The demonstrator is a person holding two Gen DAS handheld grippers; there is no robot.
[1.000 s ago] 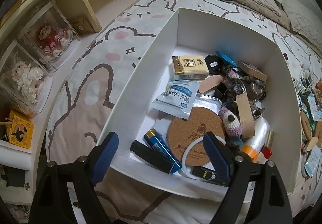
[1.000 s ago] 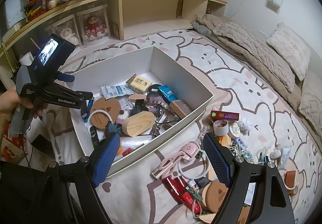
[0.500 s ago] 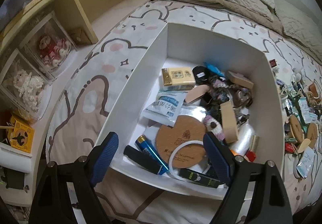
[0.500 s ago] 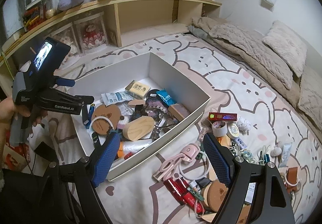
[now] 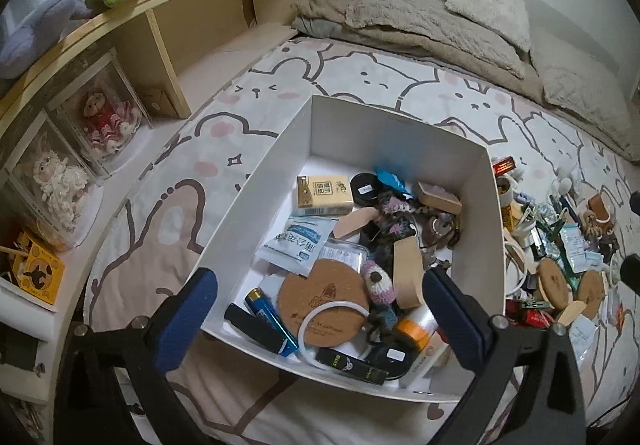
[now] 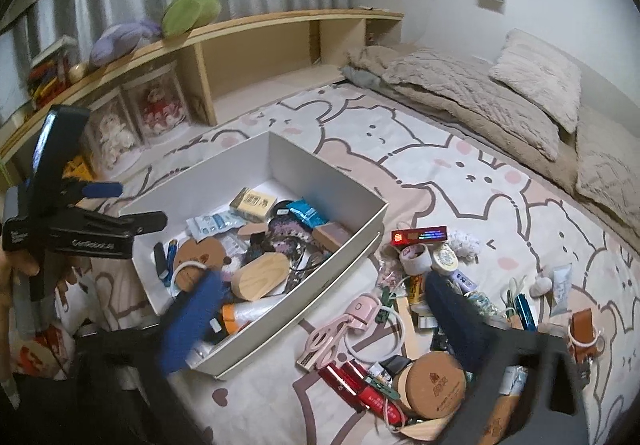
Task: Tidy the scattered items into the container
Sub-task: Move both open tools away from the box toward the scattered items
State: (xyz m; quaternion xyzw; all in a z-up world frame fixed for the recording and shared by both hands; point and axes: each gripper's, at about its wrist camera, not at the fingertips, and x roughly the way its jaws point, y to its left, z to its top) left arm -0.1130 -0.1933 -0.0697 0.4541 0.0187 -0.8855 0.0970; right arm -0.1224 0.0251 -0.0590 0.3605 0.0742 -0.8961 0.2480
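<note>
1. Left gripper (image 5: pixel 320 309): jaws opening, now spread wide with nothing gripped. It has lifted back from the white container (image 5: pixel 396 133); the cork coaster (image 5: pixel 324 297) and white ring (image 5: pixel 320 329) lie below it, inside.
2. Right gripper (image 6: pixel 320 309): jaws also opening wide, empty, poised over the bedspread (image 6: pixel 460 173).
3. Container sits at 10 o'clock of the right wrist view, part-filled.
4. Scattered items (image 6: pixel 420 285) remain at 5 o'clock, the pink curler (image 6: pixel 340 325) nearest the box.
5. Judgement: one deposit finished; next pick falls to the right gripper.

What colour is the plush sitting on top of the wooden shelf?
Green plush atop the wooden shelf, clearest in the right wrist view.
</note>
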